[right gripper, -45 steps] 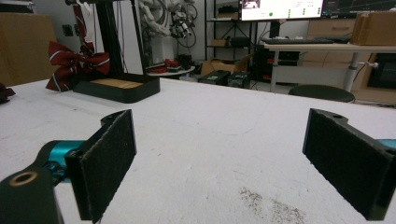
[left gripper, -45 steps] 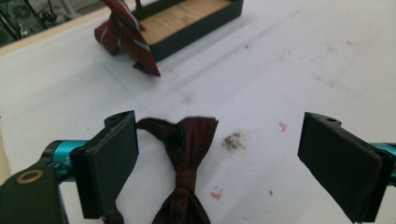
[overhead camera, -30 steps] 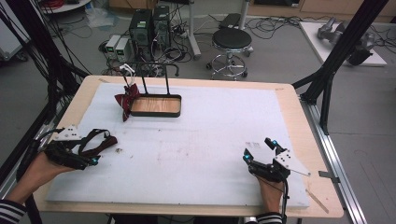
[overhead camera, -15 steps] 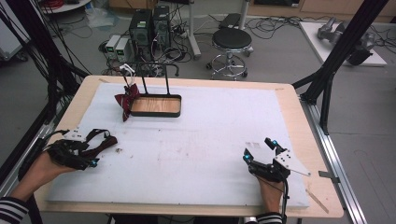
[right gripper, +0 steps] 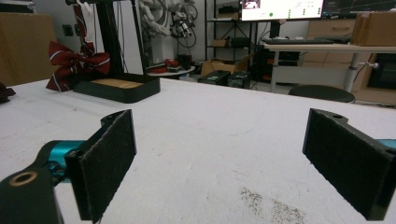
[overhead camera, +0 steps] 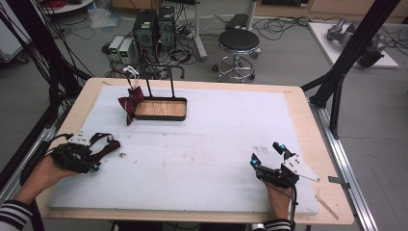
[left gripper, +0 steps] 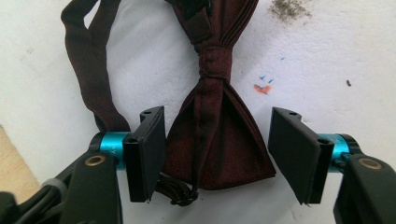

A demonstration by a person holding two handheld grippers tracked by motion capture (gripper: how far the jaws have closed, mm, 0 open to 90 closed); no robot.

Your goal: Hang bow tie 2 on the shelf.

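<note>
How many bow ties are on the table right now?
2. A dark maroon bow tie lies between the open left claw's jaws; a red striped bow tie hangs at the rack.

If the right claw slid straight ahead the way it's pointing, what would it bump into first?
Probably nothing soon. The right claw is open, with bare white mat ahead. The black stand and striped bow tie sit far off to the left of that line, though depth is hard to judge.
</note>
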